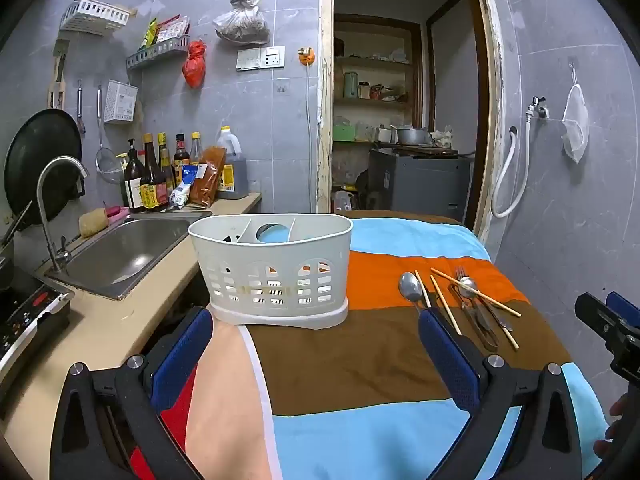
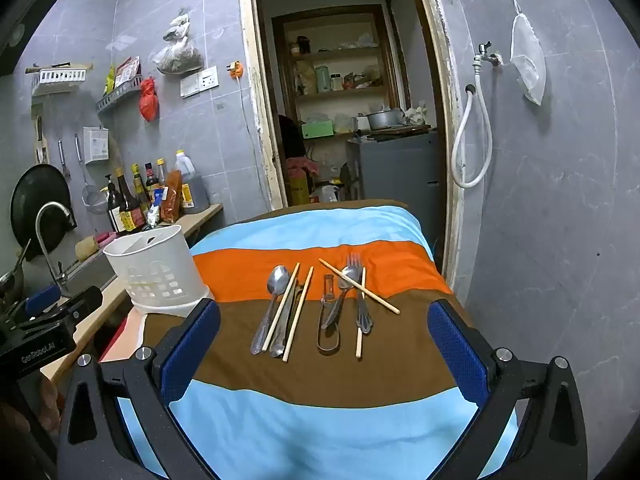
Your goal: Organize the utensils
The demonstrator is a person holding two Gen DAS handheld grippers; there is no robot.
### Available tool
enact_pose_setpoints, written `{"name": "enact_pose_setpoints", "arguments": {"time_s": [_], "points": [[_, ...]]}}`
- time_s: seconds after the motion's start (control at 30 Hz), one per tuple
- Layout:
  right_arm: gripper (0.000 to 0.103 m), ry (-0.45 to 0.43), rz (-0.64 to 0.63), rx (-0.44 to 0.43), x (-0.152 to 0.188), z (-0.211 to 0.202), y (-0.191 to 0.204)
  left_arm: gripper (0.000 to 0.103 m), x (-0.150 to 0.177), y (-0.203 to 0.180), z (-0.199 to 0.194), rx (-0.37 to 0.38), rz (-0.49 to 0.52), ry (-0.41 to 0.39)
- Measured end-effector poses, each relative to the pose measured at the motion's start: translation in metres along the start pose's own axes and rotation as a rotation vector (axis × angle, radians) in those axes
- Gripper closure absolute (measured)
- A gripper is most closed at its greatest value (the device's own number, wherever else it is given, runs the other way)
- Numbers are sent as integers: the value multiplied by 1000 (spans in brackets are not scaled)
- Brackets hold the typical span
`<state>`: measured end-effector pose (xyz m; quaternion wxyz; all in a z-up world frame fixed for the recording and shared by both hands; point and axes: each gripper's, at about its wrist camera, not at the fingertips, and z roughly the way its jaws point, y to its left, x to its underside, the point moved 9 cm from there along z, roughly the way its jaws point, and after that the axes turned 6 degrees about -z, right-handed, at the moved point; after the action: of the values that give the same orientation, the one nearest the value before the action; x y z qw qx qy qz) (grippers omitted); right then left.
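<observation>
Hovering over striped cloth (image 2: 320, 432), both grippers released, nothing between jaws: right gripper (image 2: 324, 340), left gripper (image 1: 316, 344). Straight ahead of right gripper, utensils (image 2: 316, 308) loose on brown/orange bands: spoons, fork, chopsticks, tongs-like piece. Long axes mostly running away from gripper, one chopstick (image 2: 360, 286) crossing diagonal. Right hand nearer to them; off to right of left gripper. Further left, white caddy (image 1: 272, 268) upright at cloth edge beside sink (image 1: 128, 252), compartments apparently empty. Likely first pick w/ right.

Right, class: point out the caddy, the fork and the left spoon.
caddy (image 2: 154, 276), right wrist view, front wall.
fork (image 2: 354, 261), right wrist view, tines.
left spoon (image 2: 278, 279), right wrist view, bowl.
</observation>
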<state>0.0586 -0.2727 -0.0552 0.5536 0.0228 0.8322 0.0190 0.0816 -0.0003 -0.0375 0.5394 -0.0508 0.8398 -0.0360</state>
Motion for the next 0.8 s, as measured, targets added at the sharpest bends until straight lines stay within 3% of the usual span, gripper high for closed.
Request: {"name": "enact_pose_setpoints", "arguments": {"time_s": [0.8], "points": [[1, -2, -8, 6, -2, -1, -2, 0, 5, -3, -1, 11, 12, 20]]}}
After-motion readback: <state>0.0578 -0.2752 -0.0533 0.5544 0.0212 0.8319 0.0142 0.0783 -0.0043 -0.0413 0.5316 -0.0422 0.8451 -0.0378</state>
